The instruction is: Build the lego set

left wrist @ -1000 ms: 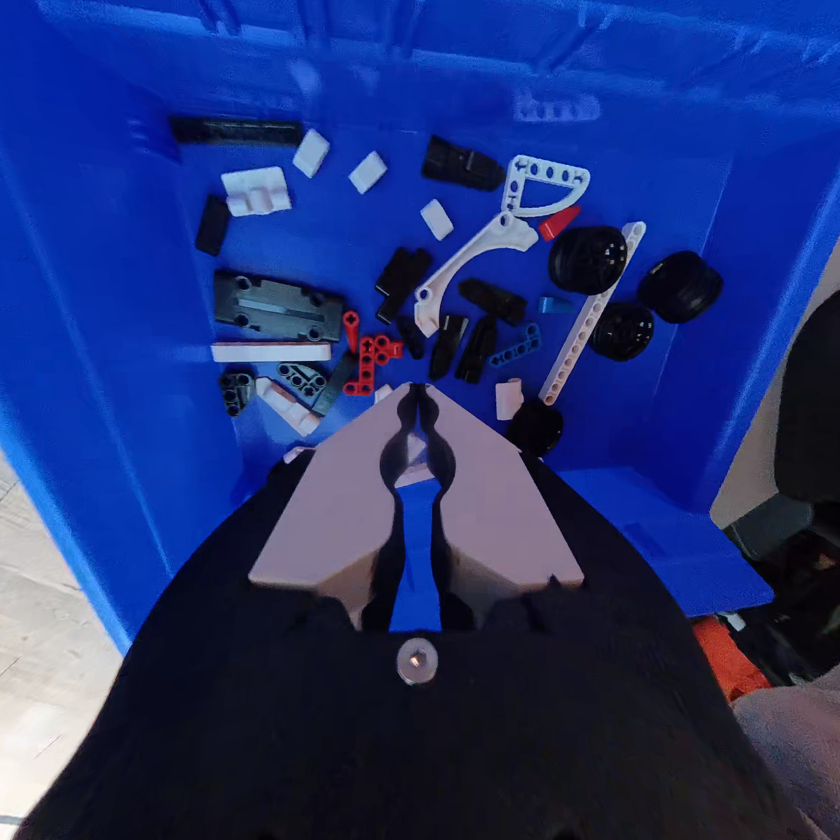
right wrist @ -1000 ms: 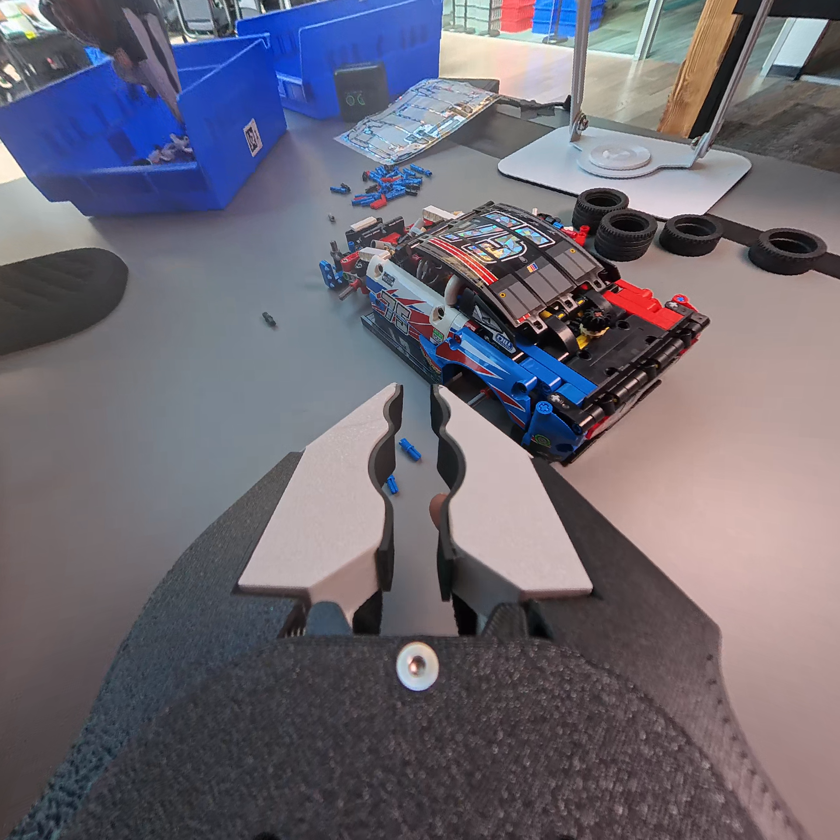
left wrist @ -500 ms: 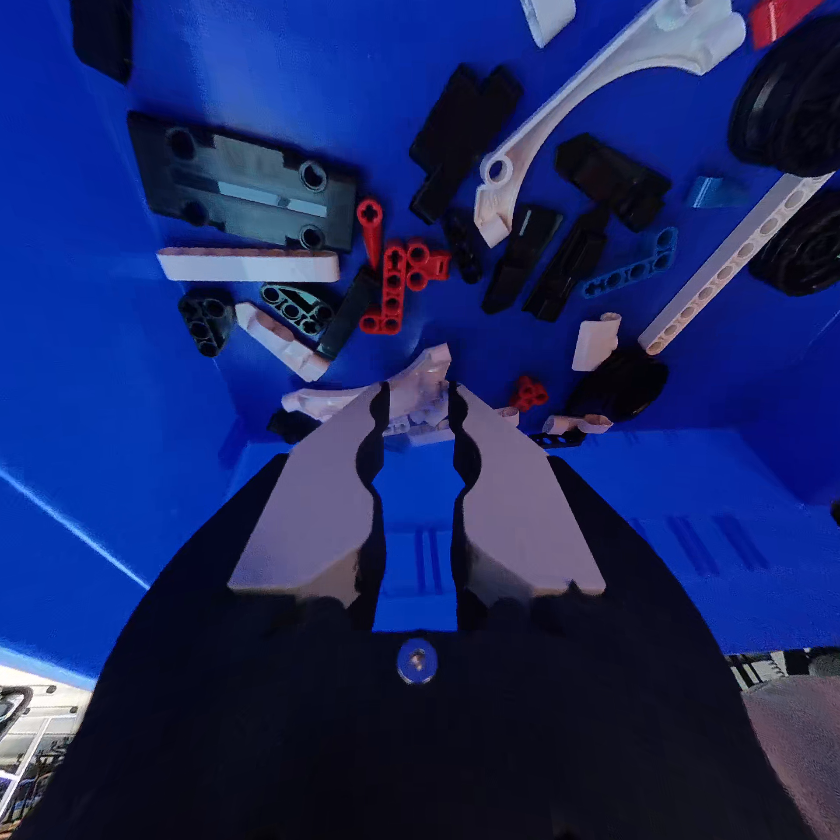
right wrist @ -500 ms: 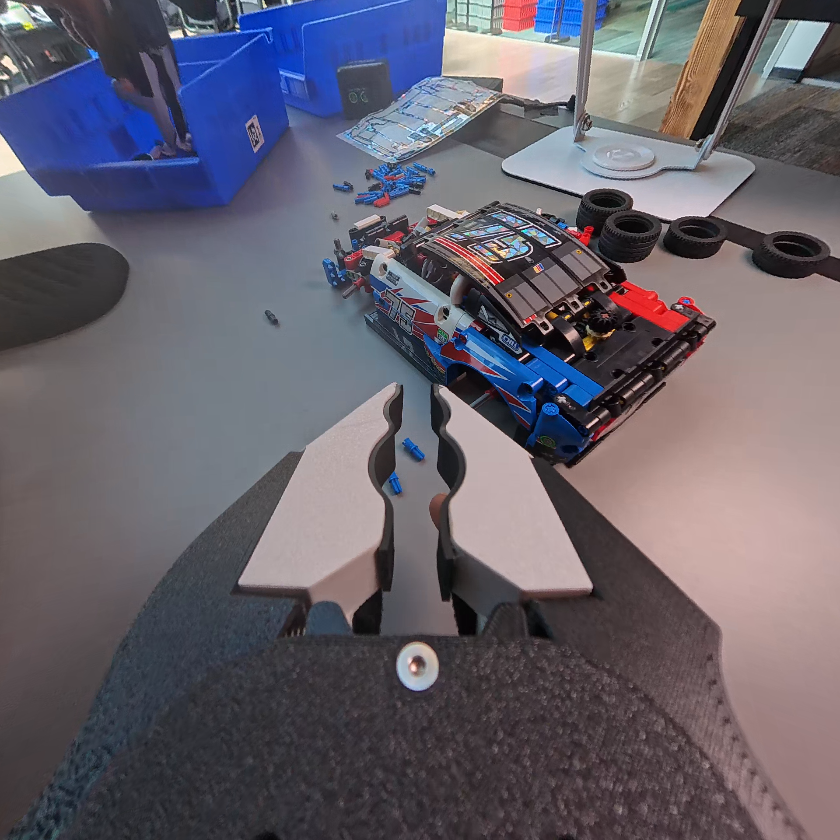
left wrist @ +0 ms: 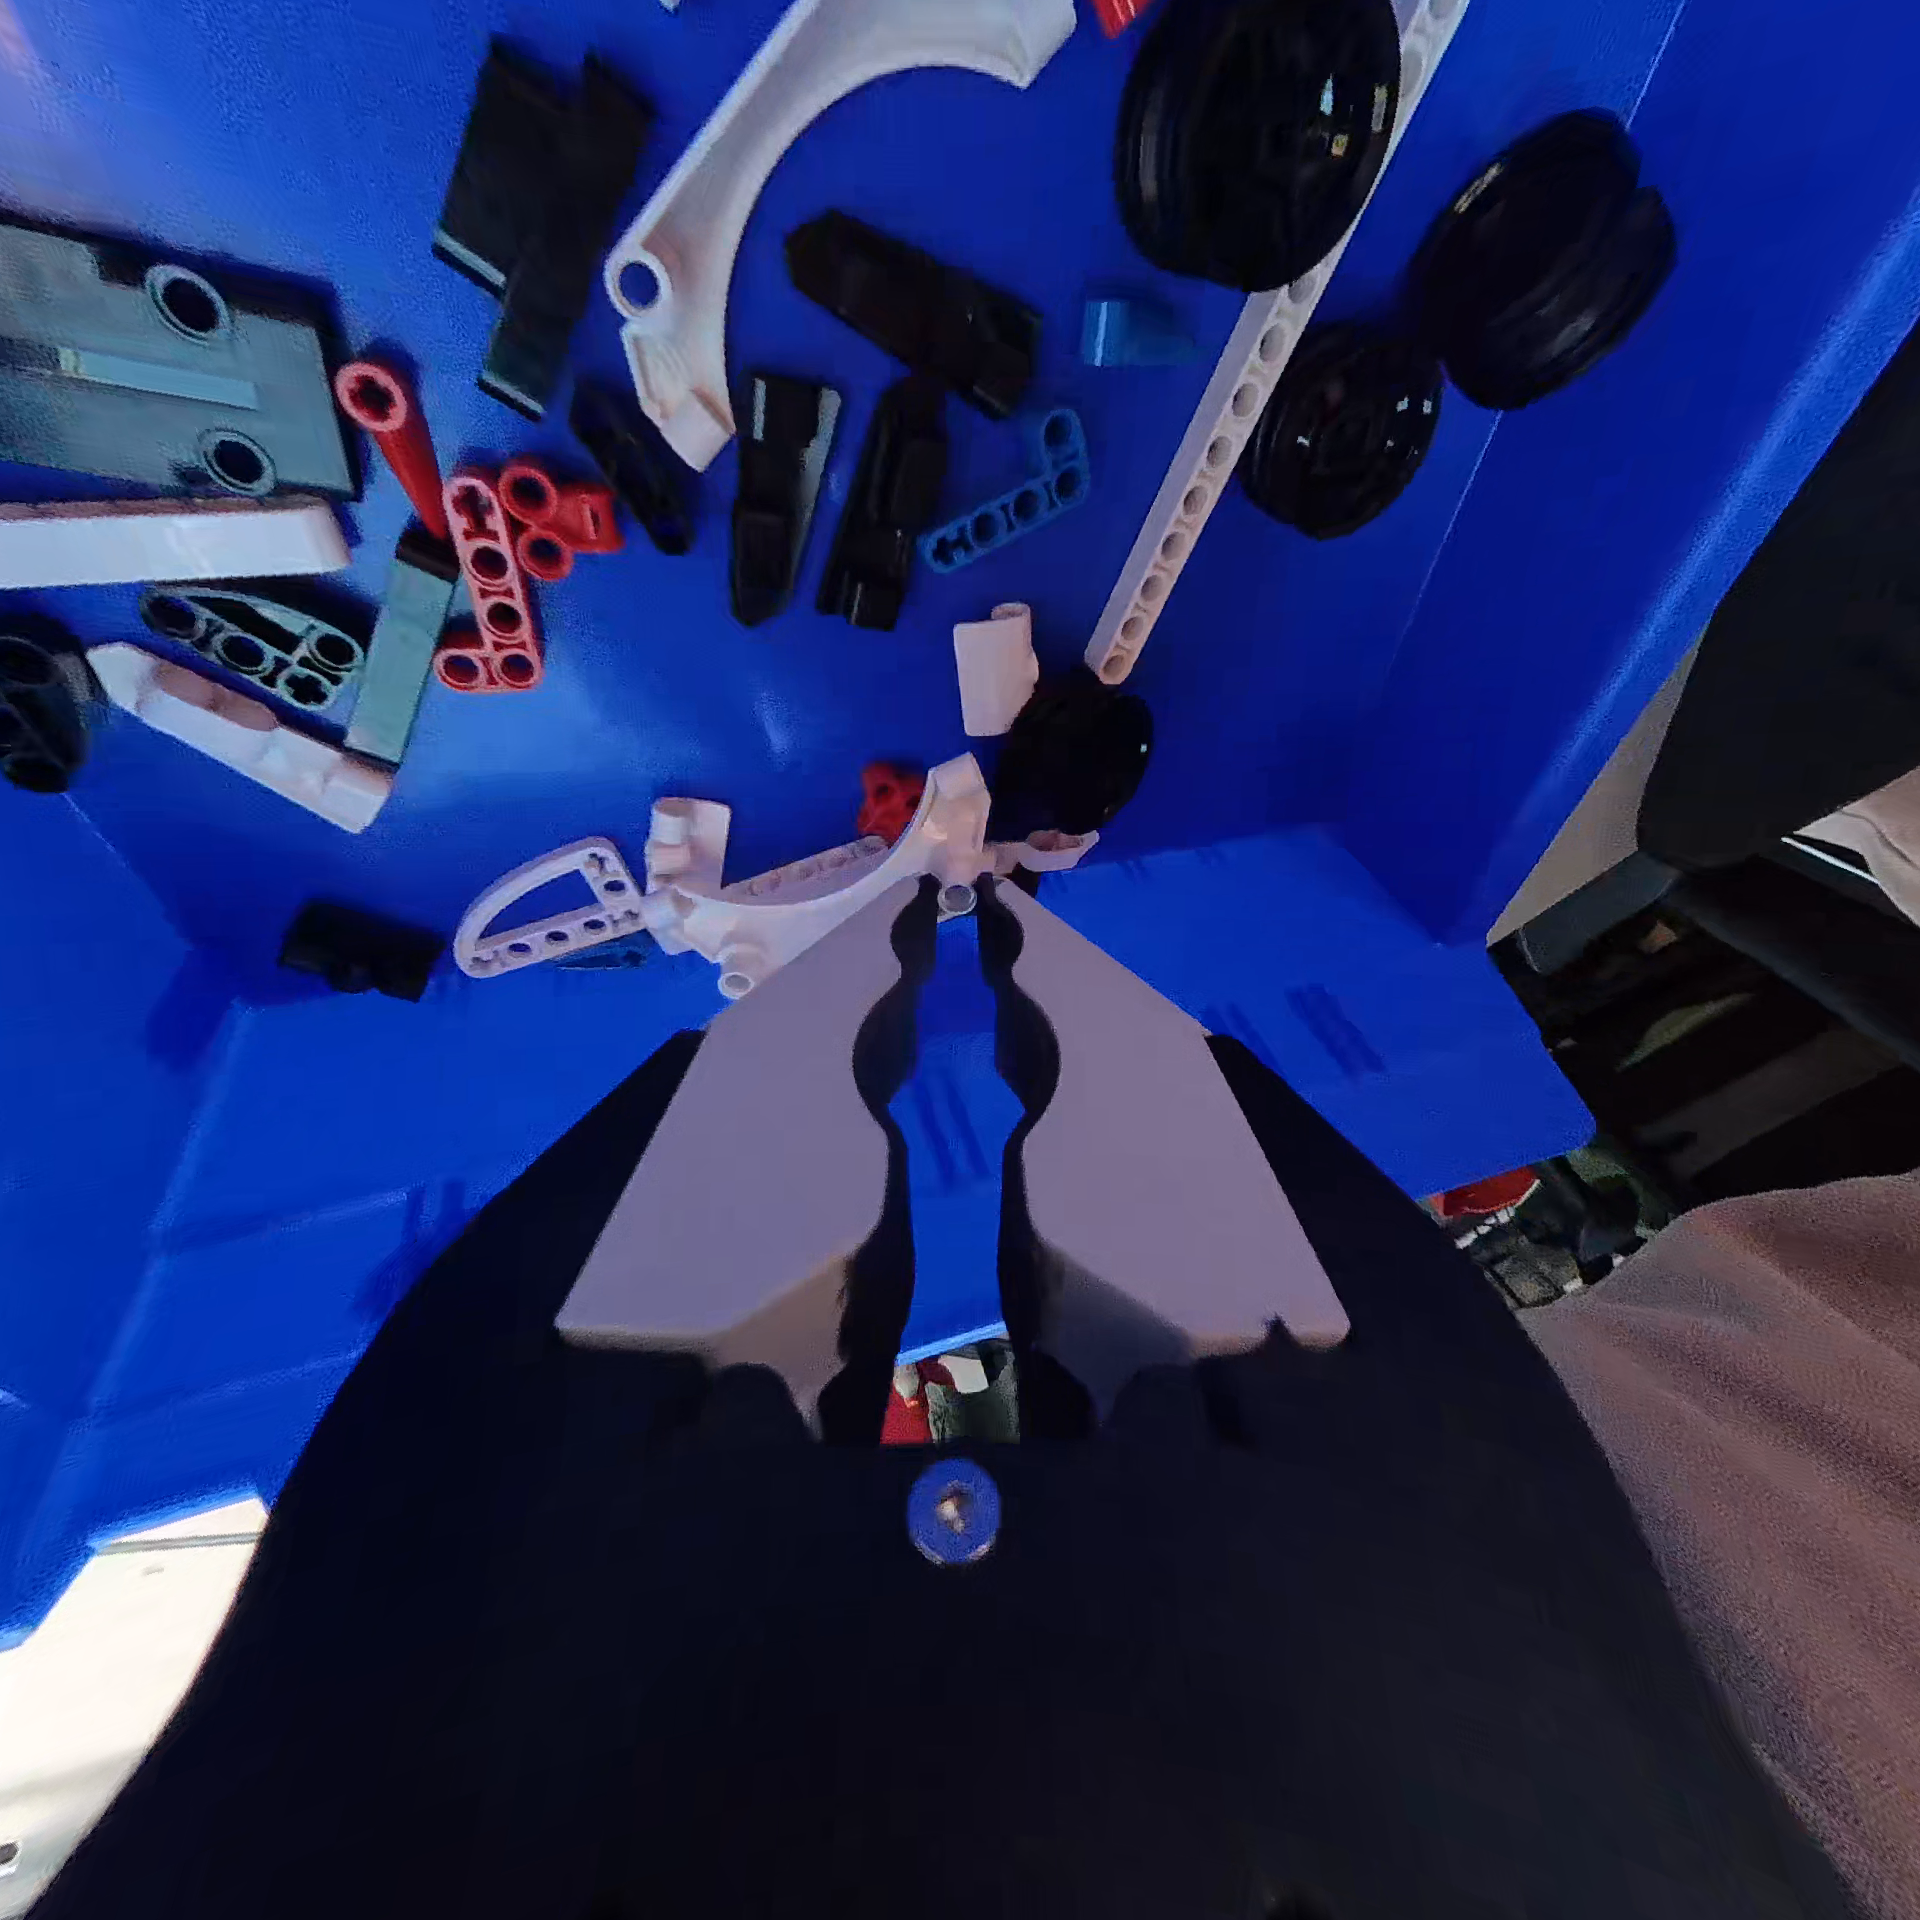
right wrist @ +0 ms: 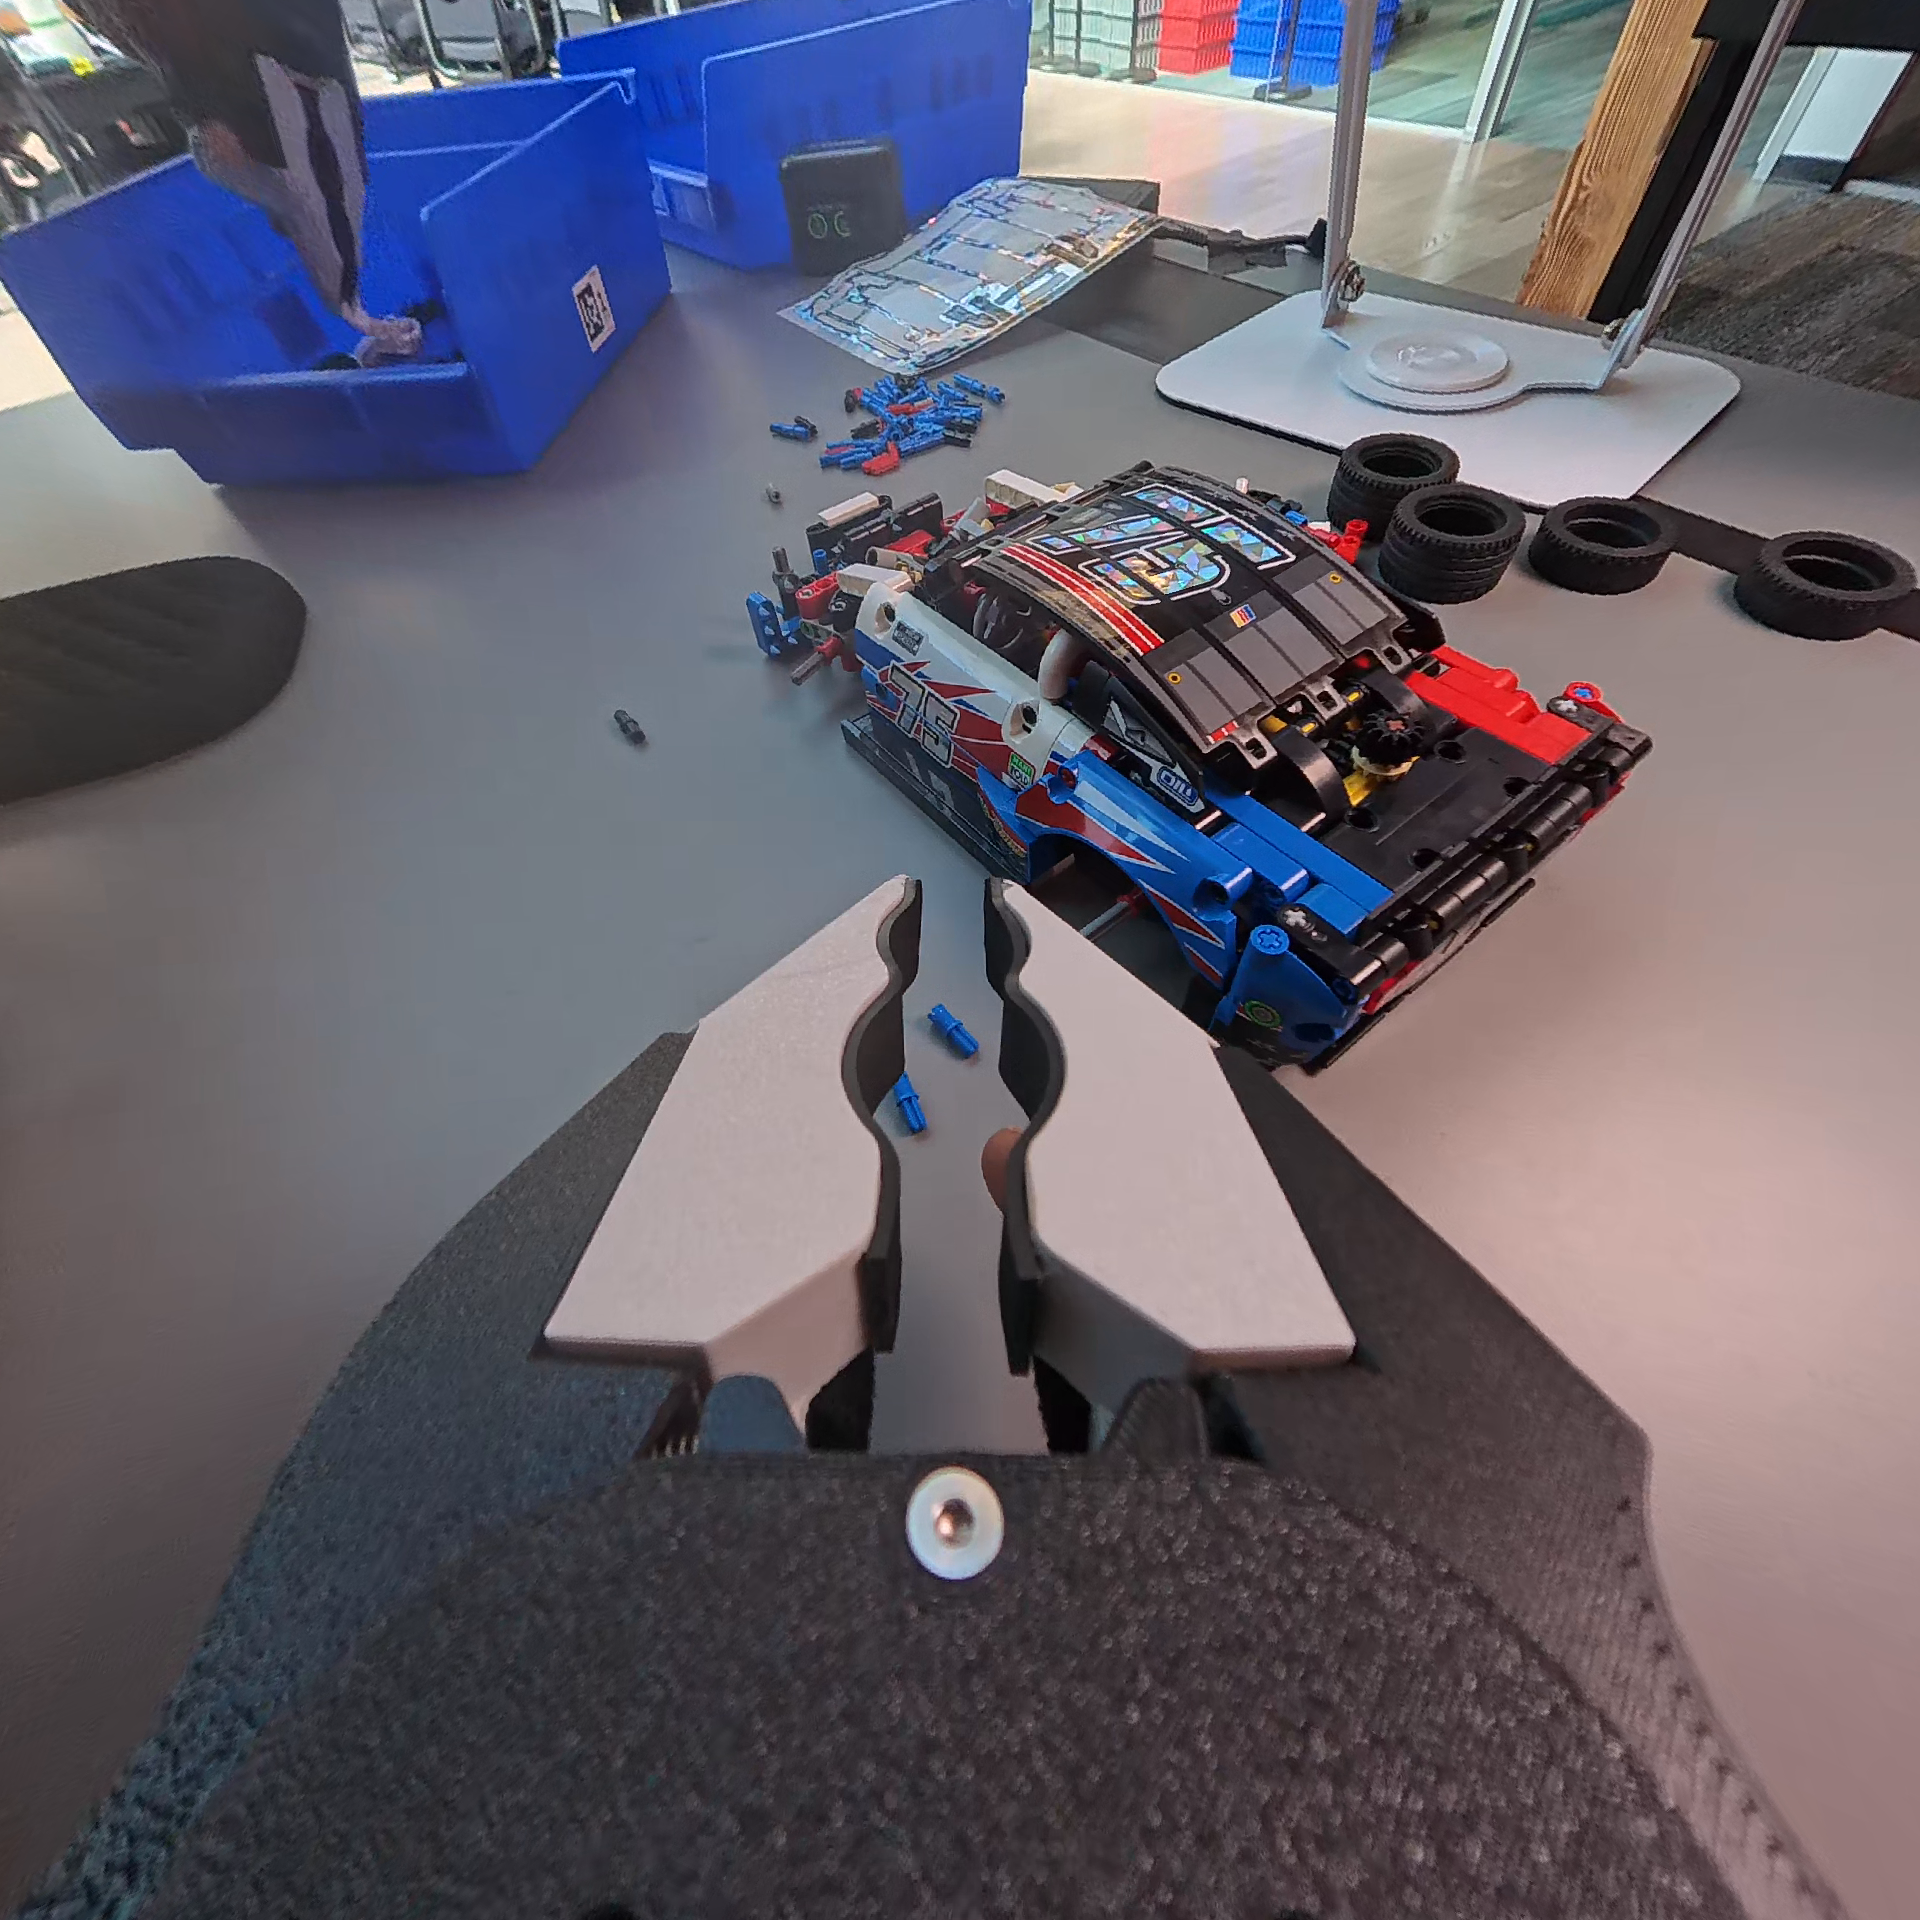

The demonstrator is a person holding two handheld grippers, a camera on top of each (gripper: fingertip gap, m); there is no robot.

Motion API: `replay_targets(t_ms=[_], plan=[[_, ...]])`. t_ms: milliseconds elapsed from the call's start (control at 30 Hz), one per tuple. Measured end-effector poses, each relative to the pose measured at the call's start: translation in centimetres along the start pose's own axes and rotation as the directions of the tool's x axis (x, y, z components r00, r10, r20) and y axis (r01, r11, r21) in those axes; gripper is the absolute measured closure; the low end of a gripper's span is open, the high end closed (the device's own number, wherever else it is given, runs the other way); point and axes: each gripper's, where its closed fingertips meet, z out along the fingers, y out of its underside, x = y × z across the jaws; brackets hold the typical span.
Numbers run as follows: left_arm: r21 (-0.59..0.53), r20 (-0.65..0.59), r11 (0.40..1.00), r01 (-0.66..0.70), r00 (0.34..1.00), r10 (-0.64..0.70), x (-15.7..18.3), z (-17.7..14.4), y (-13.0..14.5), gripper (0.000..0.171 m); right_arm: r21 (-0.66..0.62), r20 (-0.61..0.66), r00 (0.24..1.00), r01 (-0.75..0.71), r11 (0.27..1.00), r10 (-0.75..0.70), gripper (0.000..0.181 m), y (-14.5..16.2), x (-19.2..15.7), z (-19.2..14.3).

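Observation:
My left gripper (left wrist: 953,896) is down inside a blue bin (left wrist: 1382,644) of loose Lego parts. Its fingertips are closed on the round end of a white curved arch assembly (left wrist: 790,894) lying near the bin's front wall. My right gripper (right wrist: 953,894) hovers low over the grey table (right wrist: 416,883), slightly open and empty. Two small blue pins (right wrist: 951,1031) lie on the table beneath its fingers. The partly built race car (right wrist: 1195,727) stands just right of and beyond it. The left gripper (right wrist: 301,208) also shows far off in the bin (right wrist: 520,312).
The bin holds black wheels (left wrist: 1247,135), a long white beam (left wrist: 1205,468), red beams (left wrist: 494,582) and black panels (left wrist: 156,374). On the table are several tyres (right wrist: 1449,540), a pile of pins (right wrist: 904,421), a printed sheet (right wrist: 977,270), a stand base (right wrist: 1455,384) and a black pad (right wrist: 125,665).
My left gripper went deeper into the bin, opened around the white arch assembly, then narrowed onto its end. The right gripper has barely moved.

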Motion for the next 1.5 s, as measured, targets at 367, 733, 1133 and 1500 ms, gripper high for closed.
replay_targets(t_ms=[367,733,1133,1500], plan=[[0.065,0.229,0.997,-0.028,0.973,0.013,-2.4,-1.6,-0.8,0.151,0.010,0.001,1.000,0.008,1.000,-0.008,0.172,-0.2,-0.2,-0.2],[0.165,0.447,0.986,-0.031,0.893,-0.047,-8.3,-1.7,-2.8,0.139,0.053,-0.019,1.000,0.019,0.998,-0.018,0.171,-0.8,0.2,-0.8],[0.145,0.462,0.989,-0.043,0.886,-0.030,-9.0,-0.4,-3.1,0.155,0.045,-0.097,0.991,0.096,0.994,-0.092,0.164,-0.8,1.8,-1.9],[0.130,0.506,0.990,-0.049,0.862,-0.024,-9.6,-0.6,-3.1,0.154,0.051,-0.123,0.988,0.098,0.994,-0.091,0.164,-0.8,2.7,-2.8]])
